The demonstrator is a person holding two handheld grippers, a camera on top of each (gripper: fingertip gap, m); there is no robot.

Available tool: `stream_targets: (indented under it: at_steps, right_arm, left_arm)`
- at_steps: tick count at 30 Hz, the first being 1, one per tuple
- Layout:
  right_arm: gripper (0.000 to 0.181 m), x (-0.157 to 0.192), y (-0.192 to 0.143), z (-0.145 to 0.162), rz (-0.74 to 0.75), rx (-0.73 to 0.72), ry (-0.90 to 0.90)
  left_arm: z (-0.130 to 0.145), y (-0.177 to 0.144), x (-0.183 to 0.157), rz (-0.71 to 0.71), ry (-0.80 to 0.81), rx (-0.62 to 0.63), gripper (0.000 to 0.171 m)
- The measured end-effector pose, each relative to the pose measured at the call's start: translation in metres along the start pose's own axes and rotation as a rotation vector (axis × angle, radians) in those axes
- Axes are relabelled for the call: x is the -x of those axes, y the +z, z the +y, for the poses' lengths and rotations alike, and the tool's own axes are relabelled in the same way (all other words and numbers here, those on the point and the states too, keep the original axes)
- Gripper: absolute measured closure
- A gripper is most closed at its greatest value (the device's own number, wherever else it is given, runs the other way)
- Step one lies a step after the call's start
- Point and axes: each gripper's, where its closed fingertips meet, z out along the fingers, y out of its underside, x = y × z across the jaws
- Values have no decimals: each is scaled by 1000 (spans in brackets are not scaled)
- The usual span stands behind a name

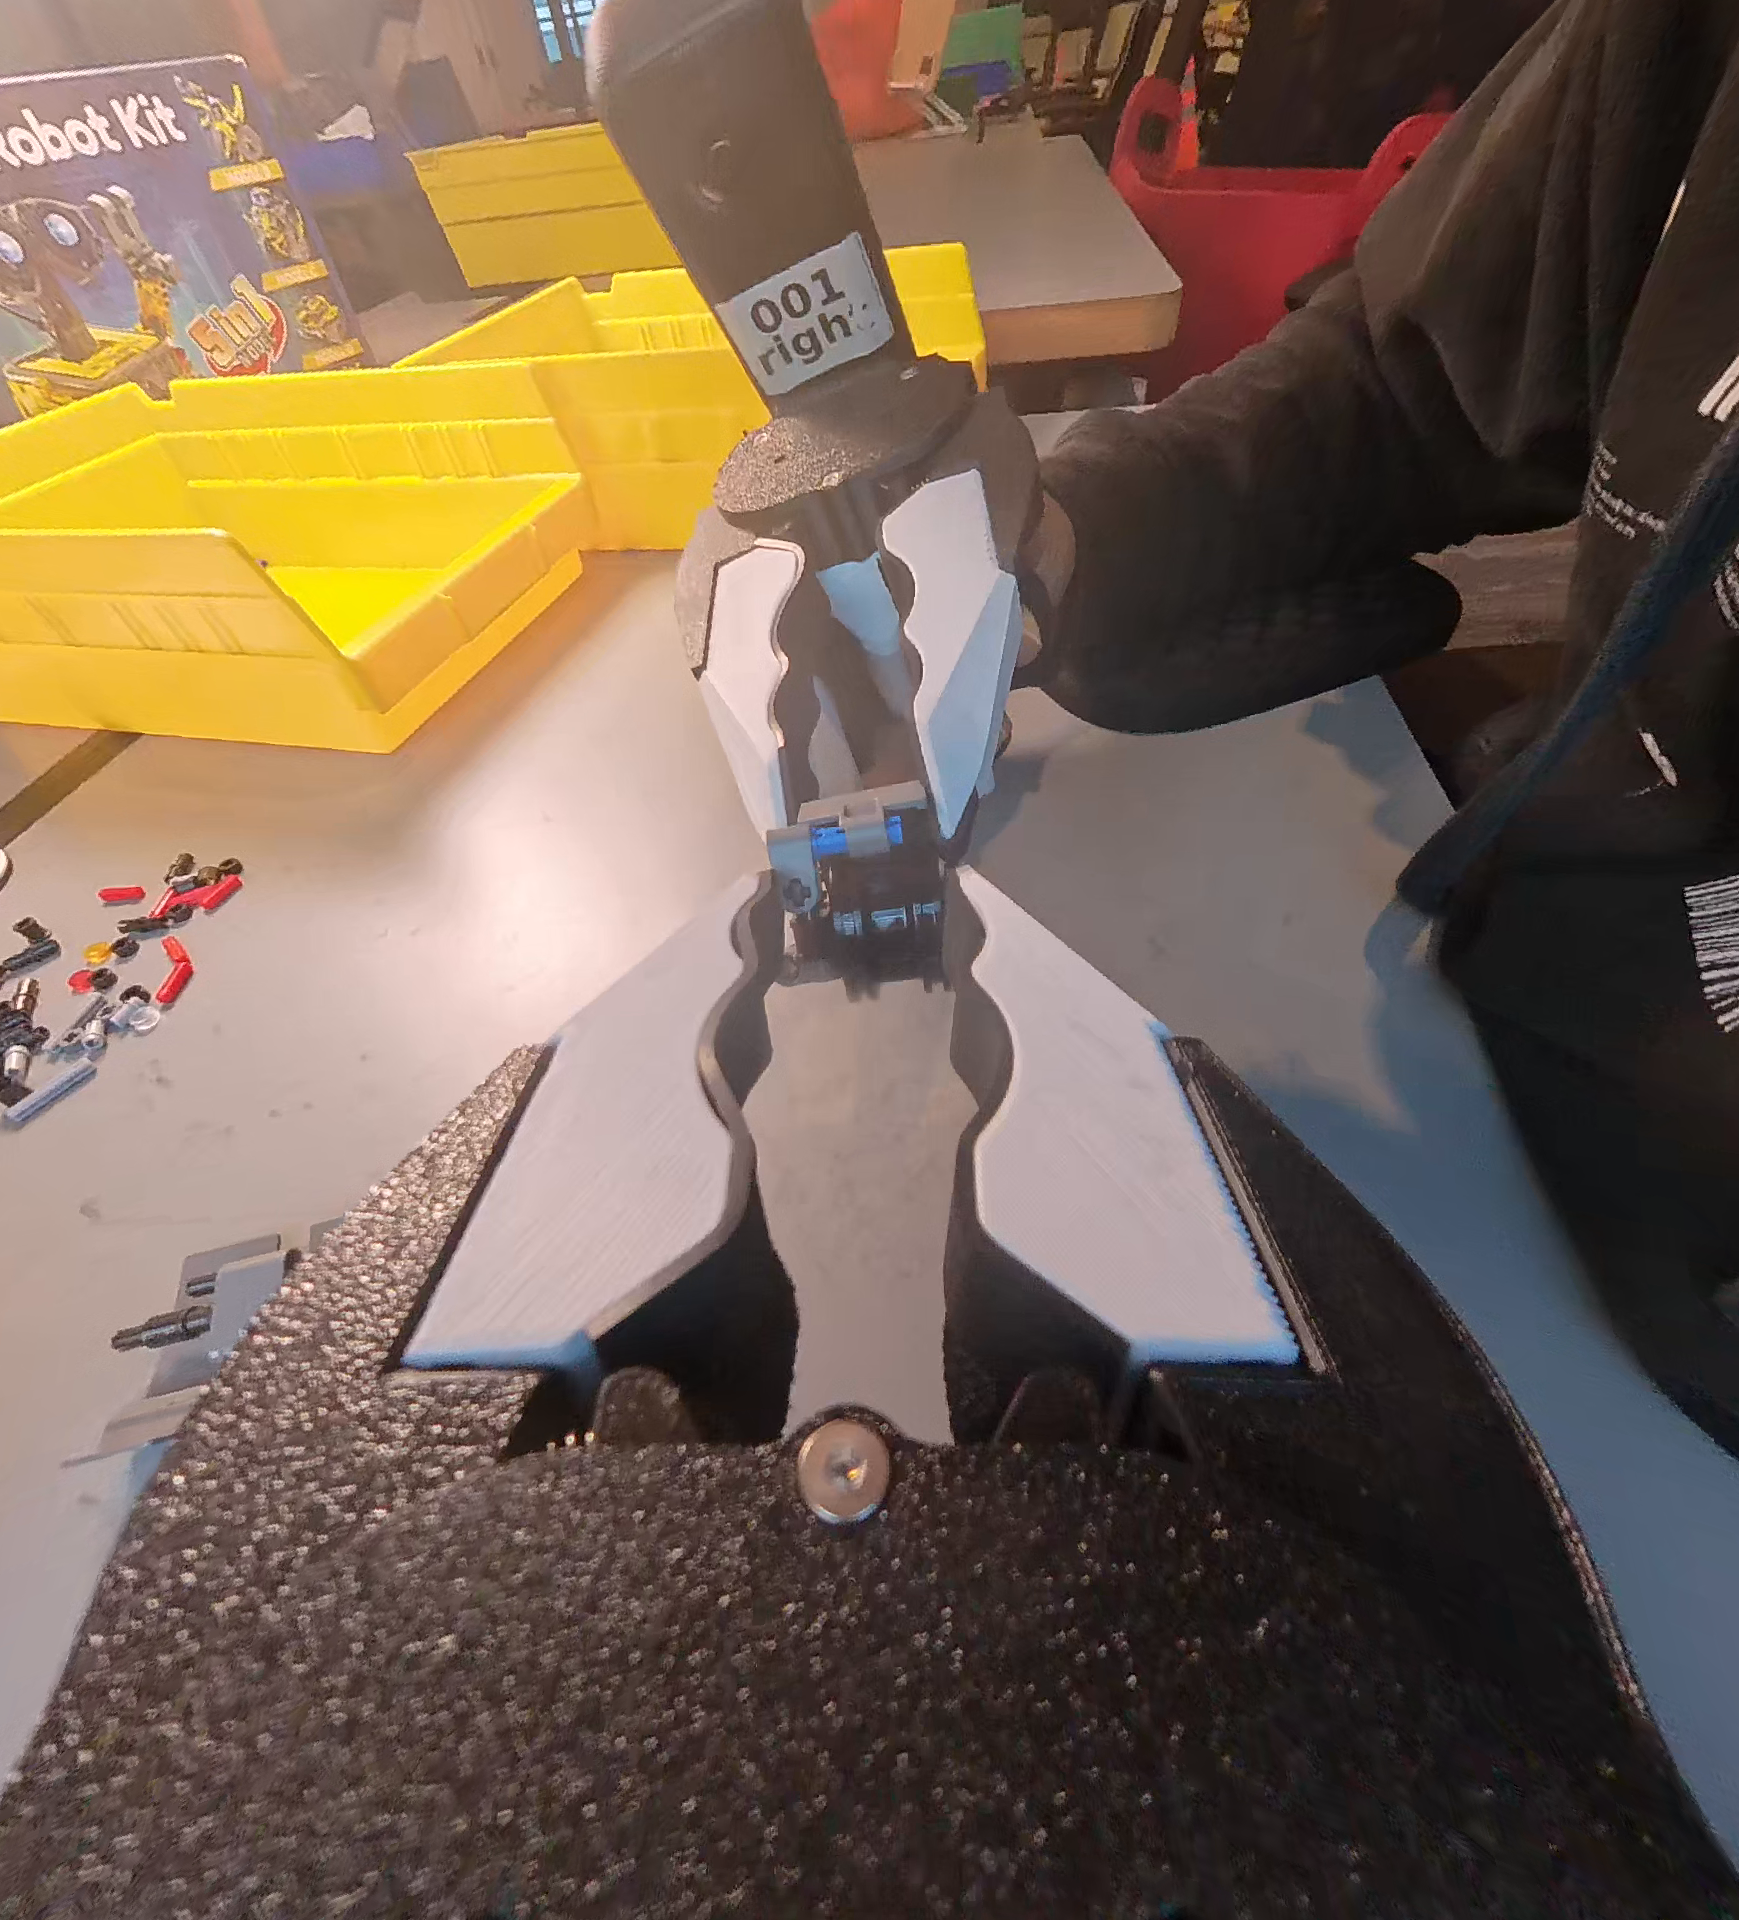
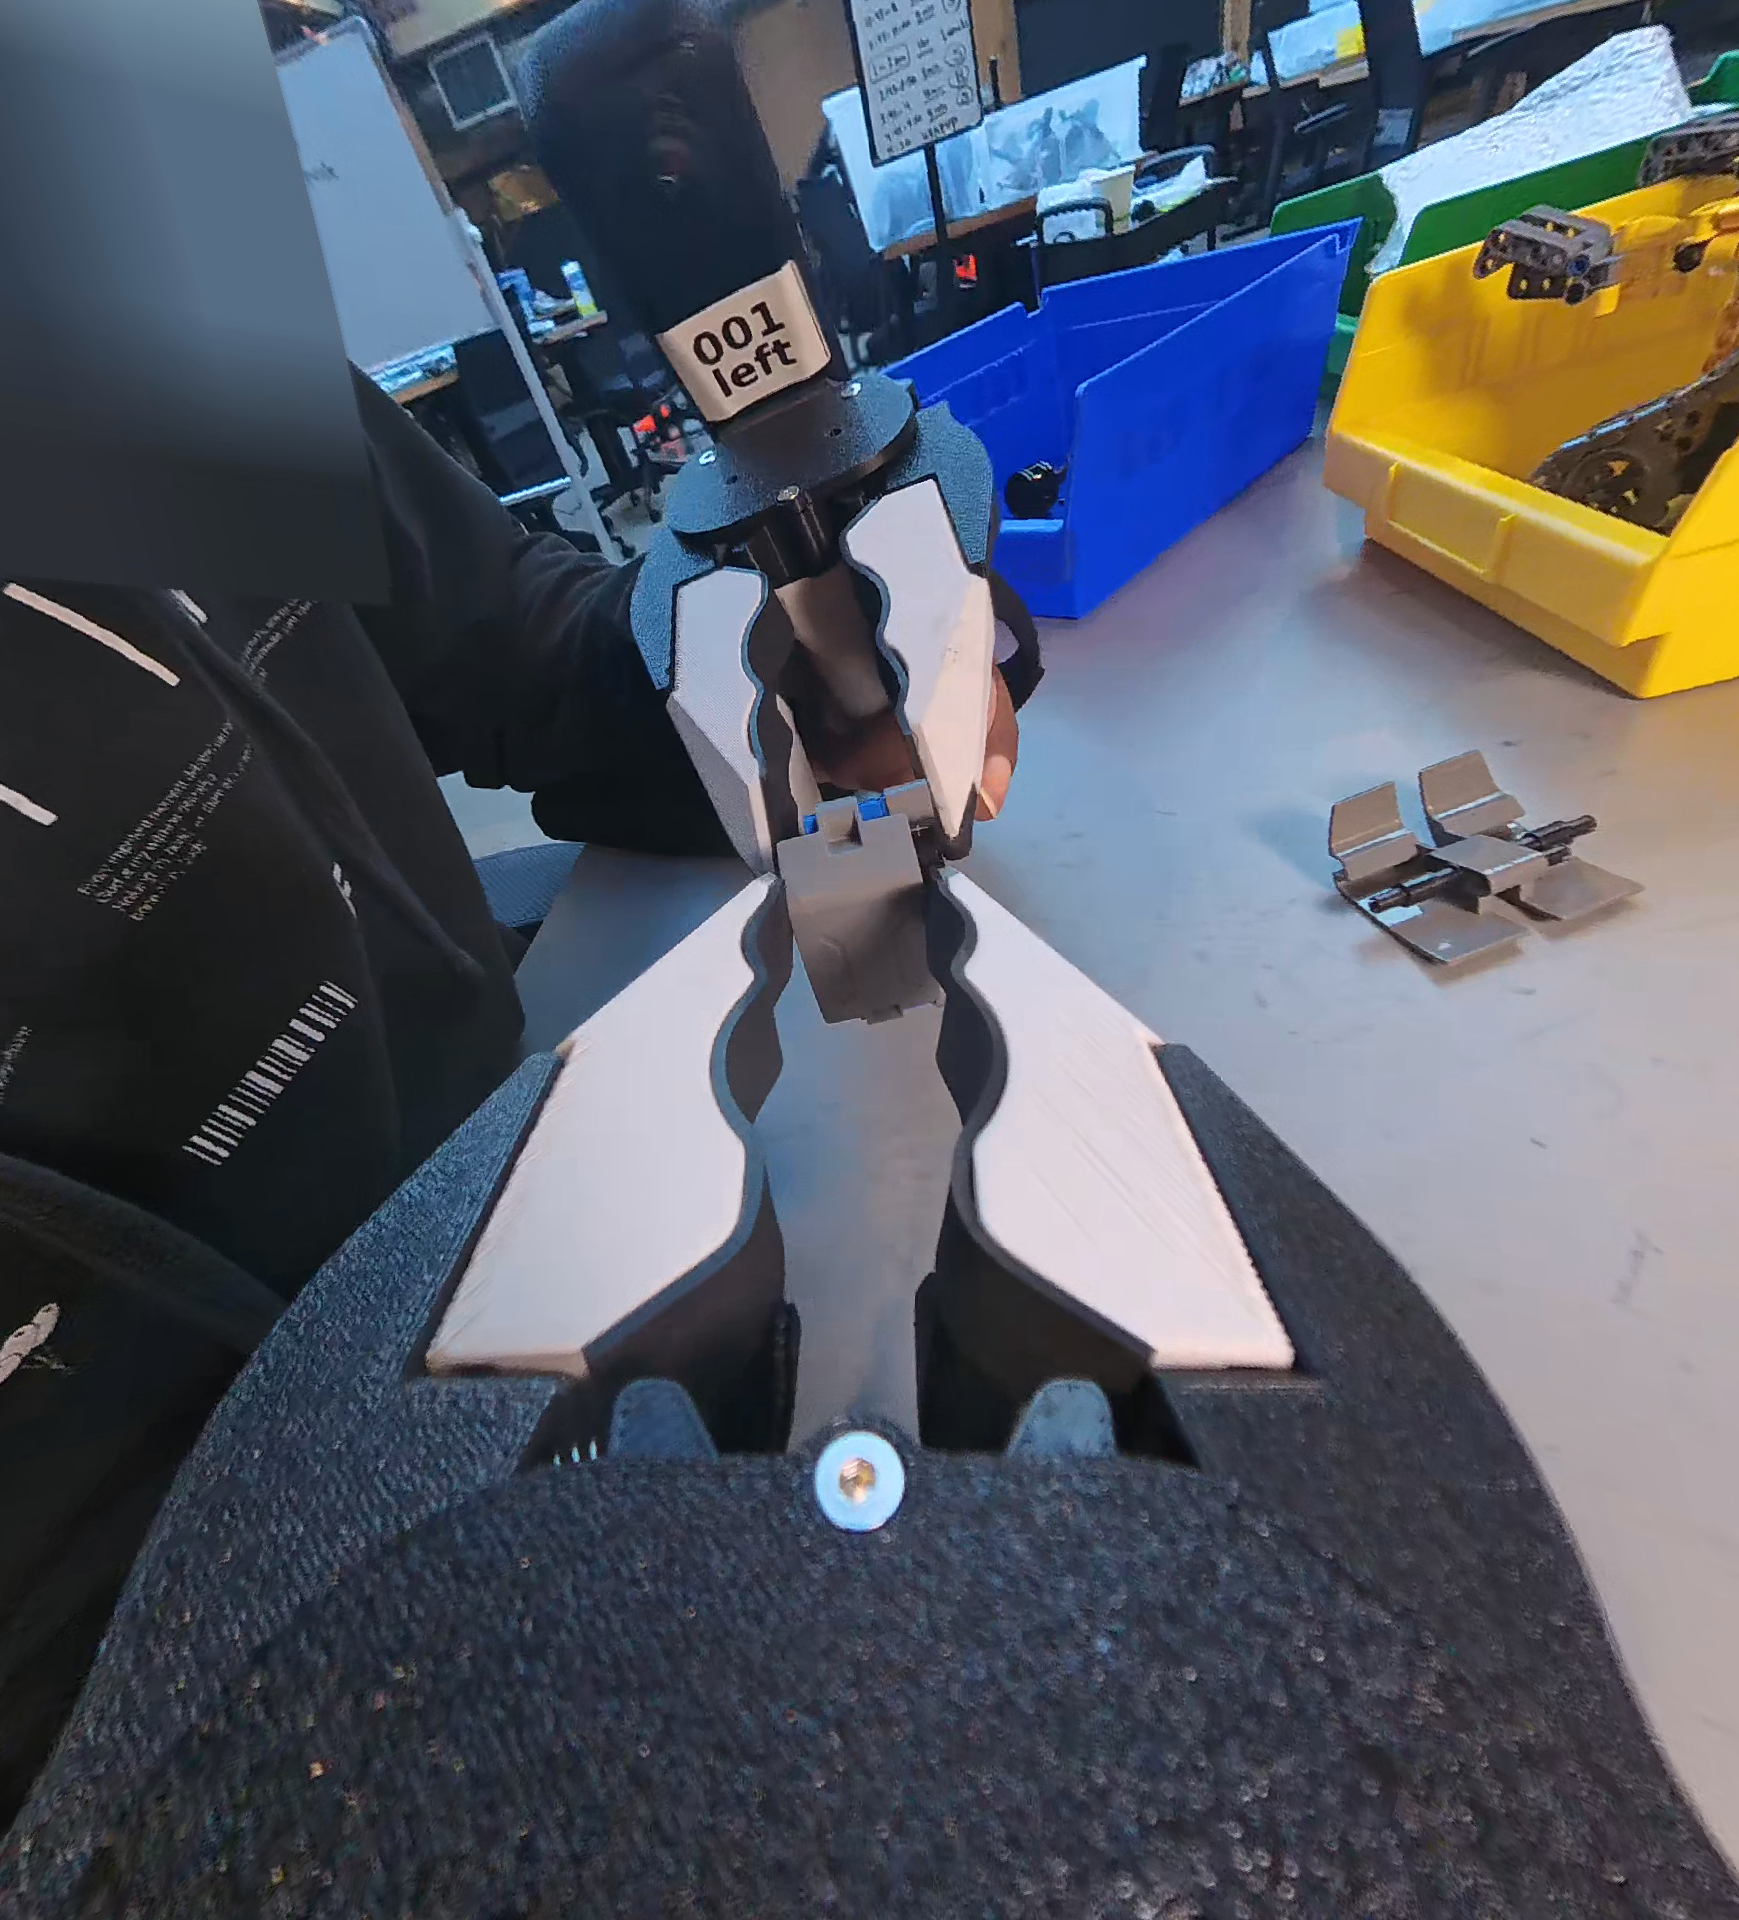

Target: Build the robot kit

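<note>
A small brick assembly (image 1: 849, 836), grey with blue and black parts, is held between both grippers just above the grey table (image 1: 429, 831). My left gripper (image 1: 860, 904) is shut on its lower black part. My right gripper (image 1: 870, 805) comes in from the far side, shut on its grey top. In the right wrist view my right gripper (image 2: 854, 883) is shut on the grey block of the assembly (image 2: 854, 925), and the left gripper (image 2: 860, 821) clamps its far end. A hand in a black sleeve (image 1: 1260, 540) holds the right gripper.
Loose small red, black and grey parts (image 1: 86, 966) lie at the left. Yellow bins (image 1: 221, 582) and a kit box (image 1: 106, 229) stand behind them. A grey panel piece with black pins (image 2: 1467, 862) lies at the right, near a blue bin (image 2: 1156, 416) and a yellow bin (image 2: 1467, 540) holding a tracked model. The tips of both grippers are at nearly the same place.
</note>
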Motion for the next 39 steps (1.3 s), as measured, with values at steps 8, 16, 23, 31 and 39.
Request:
stream_targets:
  at_steps: [8,16,23,31,39]
  right_arm:
    - [156,5,1,4,-36,0,23]
    - [155,5,2,7,-72,-1,85]
    - [154,5,-3,-11,39,8,-51]
    - [148,1,-6,-19,85,-45,-72]
    - [127,7,-24,-49,86,-181,-83]
  left_arm:
    - [0,0,-6,7,65,15,143]
    - [3,1,-8,-58,286,85,142]
    - [-11,-2,-1,-2,56,-72,137]
    - [-8,1,5,11,-57,-66,138]
    - [-58,-45,27,148,-363,-528,142]
